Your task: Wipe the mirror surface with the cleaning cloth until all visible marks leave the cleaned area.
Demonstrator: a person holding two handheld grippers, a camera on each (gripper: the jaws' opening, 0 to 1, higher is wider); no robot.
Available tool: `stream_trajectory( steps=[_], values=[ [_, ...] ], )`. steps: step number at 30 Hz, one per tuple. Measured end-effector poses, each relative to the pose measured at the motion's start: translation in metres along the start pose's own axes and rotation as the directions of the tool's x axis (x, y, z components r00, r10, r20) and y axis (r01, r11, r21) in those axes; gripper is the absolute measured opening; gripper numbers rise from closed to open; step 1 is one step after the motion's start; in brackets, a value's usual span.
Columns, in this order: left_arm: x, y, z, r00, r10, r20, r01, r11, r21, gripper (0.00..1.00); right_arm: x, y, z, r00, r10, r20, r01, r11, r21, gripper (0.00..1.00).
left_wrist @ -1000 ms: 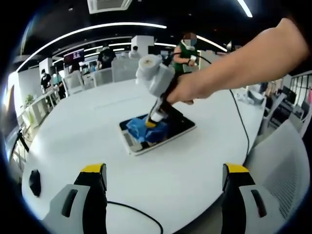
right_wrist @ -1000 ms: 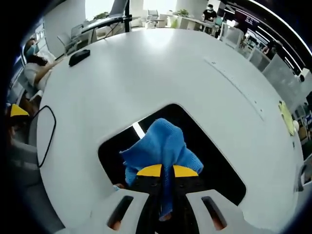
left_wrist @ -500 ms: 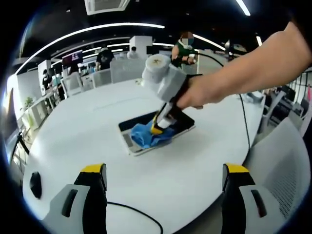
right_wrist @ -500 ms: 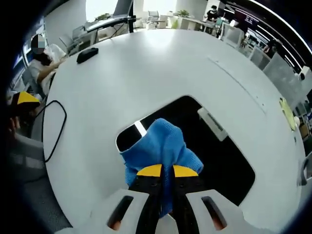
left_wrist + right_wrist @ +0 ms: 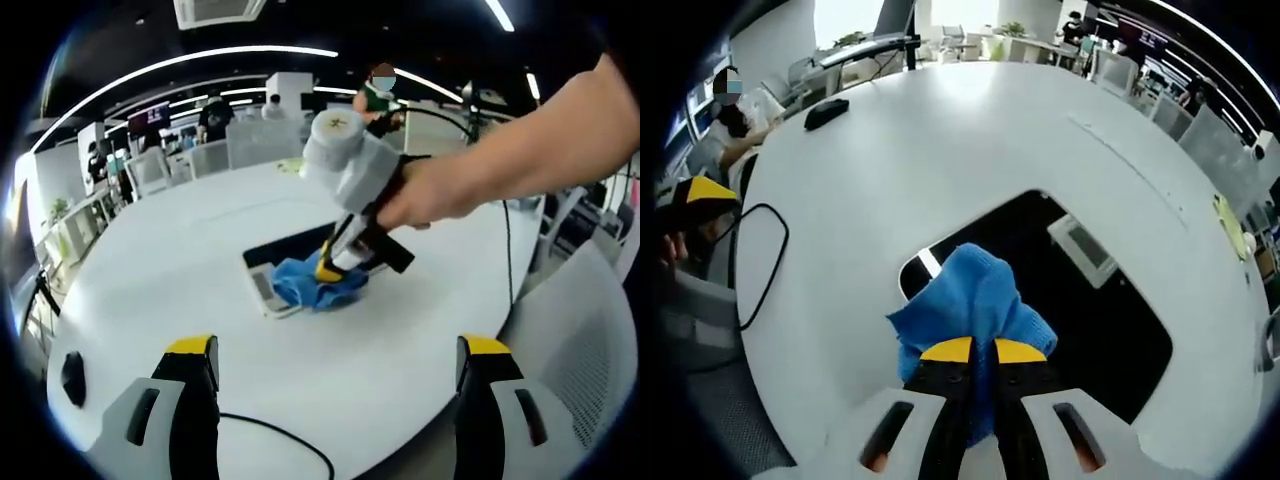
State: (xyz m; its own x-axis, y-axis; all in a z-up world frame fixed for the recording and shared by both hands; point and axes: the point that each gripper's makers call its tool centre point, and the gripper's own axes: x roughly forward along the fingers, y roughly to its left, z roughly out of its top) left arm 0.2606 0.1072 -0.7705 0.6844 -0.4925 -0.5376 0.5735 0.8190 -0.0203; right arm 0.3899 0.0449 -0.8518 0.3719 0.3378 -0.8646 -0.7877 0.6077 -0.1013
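Observation:
A flat rectangular mirror lies on the round white table and reflects the dark ceiling. My right gripper is shut on a bunched blue cleaning cloth. A person's hand holds it, and the cloth presses on the mirror's near edge, partly over onto the table. In the left gripper view my left gripper stands open well short of the mirror, its yellow-tipped fingers wide apart with nothing between them.
A black cable loops over the table's near edge. A small black object sits at the table's rim. A mesh chair stands at the right. People and desks fill the office behind.
The right gripper has dragged the cloth across the mirror toward its near edge, so more dark glass shows behind it. The left gripper has held still.

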Motion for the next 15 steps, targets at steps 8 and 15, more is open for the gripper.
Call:
stream_trajectory(
  steps=[8, 15],
  values=[
    [-0.0006, -0.0003, 0.0002, 1.000, 0.001, 0.001, -0.001, 1.000, -0.001, 0.99, -0.0003, 0.0023, -0.0006, 1.000, 0.009, 0.006, -0.009, 1.000, -0.002, 0.02],
    [0.0001, -0.0011, -0.0009, 1.000, 0.000, -0.005, 0.000, 1.000, 0.008, 0.99, 0.0003, 0.0016, -0.0007, 1.000, 0.017, 0.006, -0.017, 1.000, -0.010, 0.02]
  ],
)
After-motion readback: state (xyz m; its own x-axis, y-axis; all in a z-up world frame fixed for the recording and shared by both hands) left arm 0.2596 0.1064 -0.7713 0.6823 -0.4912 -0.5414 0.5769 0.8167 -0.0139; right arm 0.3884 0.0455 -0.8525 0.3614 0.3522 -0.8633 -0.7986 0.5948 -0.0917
